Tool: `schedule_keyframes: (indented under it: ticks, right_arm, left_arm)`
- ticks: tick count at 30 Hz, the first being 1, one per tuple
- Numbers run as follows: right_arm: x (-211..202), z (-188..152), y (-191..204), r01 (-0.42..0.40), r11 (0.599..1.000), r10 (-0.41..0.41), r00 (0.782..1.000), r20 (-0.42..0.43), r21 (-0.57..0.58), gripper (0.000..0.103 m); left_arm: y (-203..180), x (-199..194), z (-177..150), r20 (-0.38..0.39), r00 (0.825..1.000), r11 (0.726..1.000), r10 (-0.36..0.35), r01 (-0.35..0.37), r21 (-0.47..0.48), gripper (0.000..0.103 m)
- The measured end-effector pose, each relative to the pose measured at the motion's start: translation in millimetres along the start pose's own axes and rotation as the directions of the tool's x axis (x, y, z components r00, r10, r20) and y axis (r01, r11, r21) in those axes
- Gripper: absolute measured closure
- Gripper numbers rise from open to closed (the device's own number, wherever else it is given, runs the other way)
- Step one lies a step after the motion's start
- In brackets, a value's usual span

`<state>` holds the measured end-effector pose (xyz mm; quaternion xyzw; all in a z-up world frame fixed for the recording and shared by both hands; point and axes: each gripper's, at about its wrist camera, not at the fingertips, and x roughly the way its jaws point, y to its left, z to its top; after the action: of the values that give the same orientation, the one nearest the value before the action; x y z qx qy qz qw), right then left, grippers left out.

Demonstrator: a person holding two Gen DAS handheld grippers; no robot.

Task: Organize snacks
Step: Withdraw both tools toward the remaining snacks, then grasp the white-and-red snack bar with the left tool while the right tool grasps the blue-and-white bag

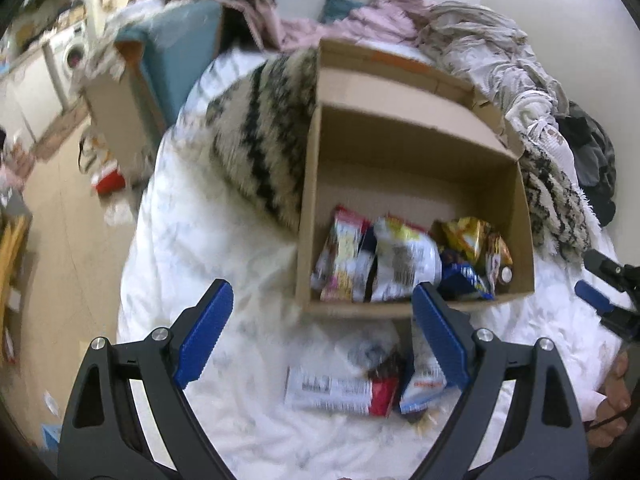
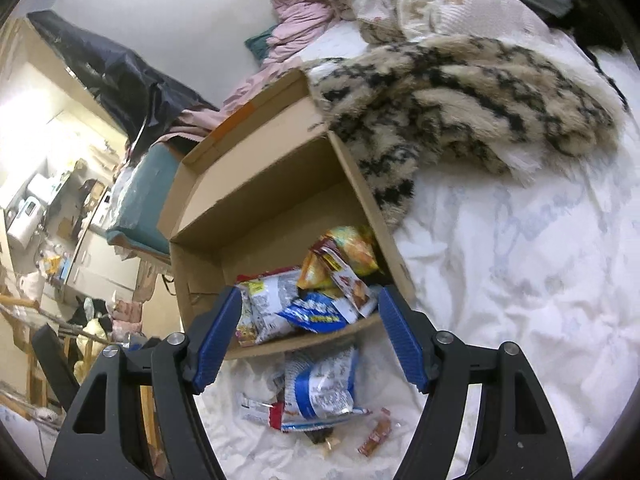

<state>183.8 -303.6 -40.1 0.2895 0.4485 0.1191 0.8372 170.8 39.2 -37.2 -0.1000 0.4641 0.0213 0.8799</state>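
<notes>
An open cardboard box [image 1: 400,152] [image 2: 256,184] stands on a white bed and holds several snack packets [image 1: 400,256] [image 2: 304,300] at its near end. More packets lie loose on the sheet in front of the box: a white and red one [image 1: 340,390], a blue and white one [image 2: 322,392], and a small orange one [image 2: 376,436]. My left gripper [image 1: 322,334] is open and empty above the loose packets. My right gripper [image 2: 310,338] is open and empty over the box's near edge; it also shows at the right edge of the left wrist view [image 1: 600,292].
A furry cream and black patterned blanket [image 1: 260,140] [image 2: 460,100] lies against the box. Pink and pale clothes [image 1: 392,16] are heaped at the back by the wall. The bed's edge [image 1: 136,240] drops to a cluttered floor on the left.
</notes>
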Motion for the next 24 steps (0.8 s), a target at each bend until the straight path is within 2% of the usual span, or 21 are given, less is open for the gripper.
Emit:
schedule_keyframes:
  ticks: [4,10,14,17,20,24]
  right_arm:
    - [-3,-14,-9,-0.007,0.998,0.008,1.0,-0.024,0.055,0.029]
    - [-3,-36,-5,0.012,0.999,-0.01,0.997,-0.071,0.032,0.029]
    - [3,-55,-6,0.055,0.998,-0.052,0.99,-0.13,0.021,0.029]
    - [9,-72,-16,0.14,0.99,-0.133,0.973,-0.191,0.024,0.029]
    - [15,-79,-30,0.143,0.985,-0.119,0.966,-0.231,0.093,0.029]
    - [21,-77,-33,0.137,0.983,-0.103,0.963,-0.25,0.121,0.029]
  left_arm:
    - [12,-1,-13,-0.041,0.999,0.999,0.003,-0.005,-0.048,0.014]
    - [19,3,-29,-0.11,0.994,0.999,0.029,-0.033,-0.041,0.014]
    - [28,5,-37,-0.137,0.99,0.997,0.044,-0.052,-0.057,0.014]
    - [40,12,-42,-0.176,0.982,0.991,0.066,-0.085,-0.101,0.014]
    - [50,25,-47,-0.225,0.972,0.983,0.067,-0.102,-0.15,0.014]
    - [47,47,-55,-0.284,0.956,0.984,0.069,-0.111,-0.136,0.014]
